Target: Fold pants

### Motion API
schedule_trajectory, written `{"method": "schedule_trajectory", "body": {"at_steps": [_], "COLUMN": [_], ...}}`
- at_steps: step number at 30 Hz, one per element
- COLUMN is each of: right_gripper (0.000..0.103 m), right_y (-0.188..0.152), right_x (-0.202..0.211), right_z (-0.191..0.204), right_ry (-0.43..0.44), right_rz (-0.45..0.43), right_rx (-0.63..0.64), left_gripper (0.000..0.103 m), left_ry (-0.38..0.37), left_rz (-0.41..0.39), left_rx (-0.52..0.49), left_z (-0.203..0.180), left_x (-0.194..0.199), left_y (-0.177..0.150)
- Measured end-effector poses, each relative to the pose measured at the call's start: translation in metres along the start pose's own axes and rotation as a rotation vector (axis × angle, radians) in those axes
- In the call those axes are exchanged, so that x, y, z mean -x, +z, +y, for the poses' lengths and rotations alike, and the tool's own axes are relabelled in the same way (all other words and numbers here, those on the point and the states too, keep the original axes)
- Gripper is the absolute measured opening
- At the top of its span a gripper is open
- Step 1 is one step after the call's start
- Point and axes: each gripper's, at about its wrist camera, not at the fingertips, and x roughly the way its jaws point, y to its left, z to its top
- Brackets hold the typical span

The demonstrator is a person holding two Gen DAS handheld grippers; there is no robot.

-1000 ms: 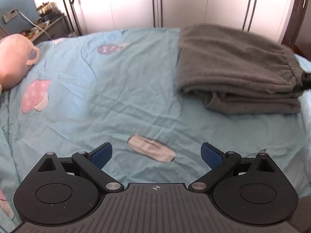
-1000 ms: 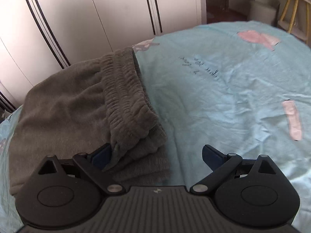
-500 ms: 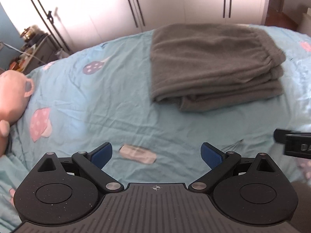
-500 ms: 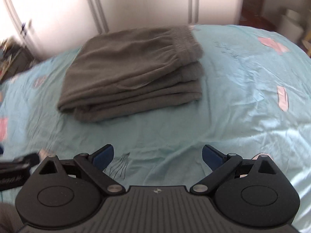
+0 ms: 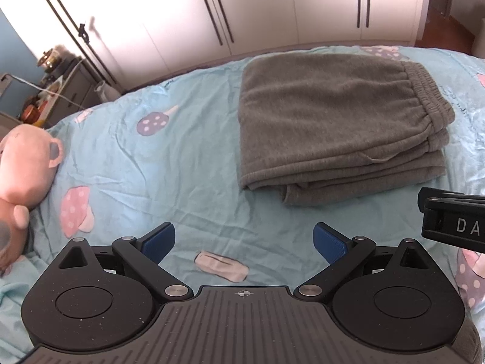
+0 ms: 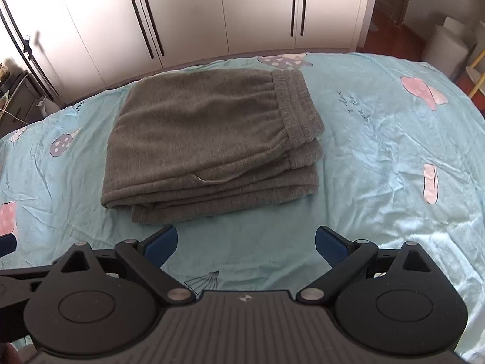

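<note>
Grey pants [image 5: 333, 121] [image 6: 209, 139] lie folded into a thick stack on the light blue bedsheet [image 5: 169, 170] [image 6: 379, 157], with the elastic waistband on the right side. My left gripper [image 5: 244, 244] is open above the sheet, well short of the stack and to its left, with nothing between its blue pads. My right gripper [image 6: 245, 244] is open too, hovering just in front of the stack's near edge without touching it. Part of the right gripper's body [image 5: 454, 220] shows at the right edge of the left wrist view.
A pink plush toy [image 5: 24, 166] lies at the bed's left side. White wardrobe doors [image 6: 212, 12] stand behind the bed. A cluttered shelf [image 5: 51, 91] is at the far left. White bins [image 6: 448, 45] stand on the floor at the right.
Both grippers have pulled back and up from the pants. The right one, which was against the waistband a second ago, now hangs clear of the stack. The whole stack is in view.
</note>
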Motion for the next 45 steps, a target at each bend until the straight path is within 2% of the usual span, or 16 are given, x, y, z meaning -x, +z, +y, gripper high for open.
{"method": "schedule_trajectory", "body": {"at_steps": [7,45], "right_gripper": [0.098,0.098], "right_y": [0.002,-0.002], "right_x": [-0.003,-0.008], "right_z": [0.008,-0.001], "right_ry": [-0.018,-0.023], "right_rz": [0.015,0.032], "right_rx": [0.042,0.009], "left_gripper": [0.101,0.101], "left_ry": [-0.035,-0.067], "left_rz": [0.041,0.057], "left_rx": [0.001,-0.017], "left_z": [-0.002,-0.013], "left_x": [-0.006,-0.006], "left_y": [0.003,0.002]}}
